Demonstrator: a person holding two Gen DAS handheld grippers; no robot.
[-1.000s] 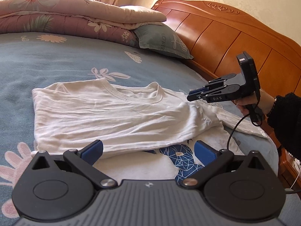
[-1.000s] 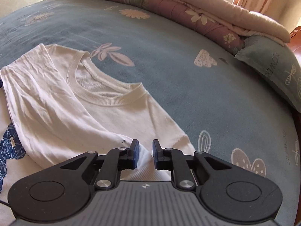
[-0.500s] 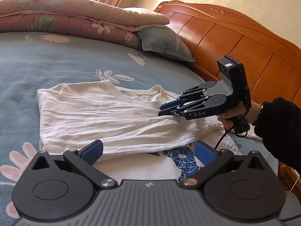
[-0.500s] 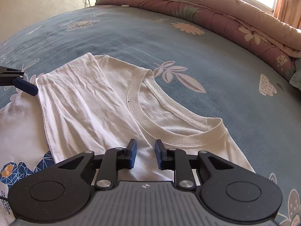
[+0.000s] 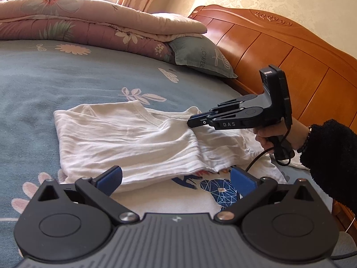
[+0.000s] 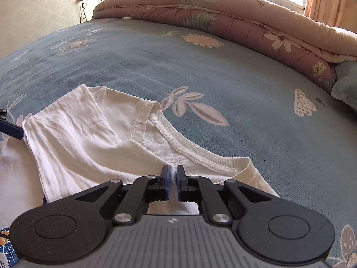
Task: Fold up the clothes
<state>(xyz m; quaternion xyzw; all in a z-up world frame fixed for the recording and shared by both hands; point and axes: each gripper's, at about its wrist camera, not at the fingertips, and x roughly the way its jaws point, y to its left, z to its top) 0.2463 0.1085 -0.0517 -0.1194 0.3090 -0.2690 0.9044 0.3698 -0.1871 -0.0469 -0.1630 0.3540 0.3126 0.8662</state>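
Item: white T-shirt [image 5: 125, 143], lying on the bed [image 5: 67, 82] with its blue flowered cover, collar toward the far side, blue geometric print at the near hem.

Condition: partly folded. One side, sleeve included, already lies turned over the chest, making a long straight edge across the body. The other side, by the headboard [image 5: 279, 51], is still spread out flat with its sleeve loose. The print remains uncovered (so no bottom-to-top fold yet, by my reckoning).

My right tongs [image 6: 173, 176]: down at the shoulder just beside the collar [image 6: 178, 143], jaws nearly together and closing. A slim gap shows between the pads; whether cloth is pinched in it I cannot tell, since the tips sit right against the fabric.

My left tongs [image 5: 176, 178]: jaws wide, holding nothing, hovering above the hem near the print.

Outstanding, as I judge it: bring the second side and sleeve across to match the first, then fold the length up and square the packet. Roughly a third done.

Also present: rolled quilts [image 5: 89, 29] and a pillow [image 5: 200, 55] at the far edge, well apart from the shirt.
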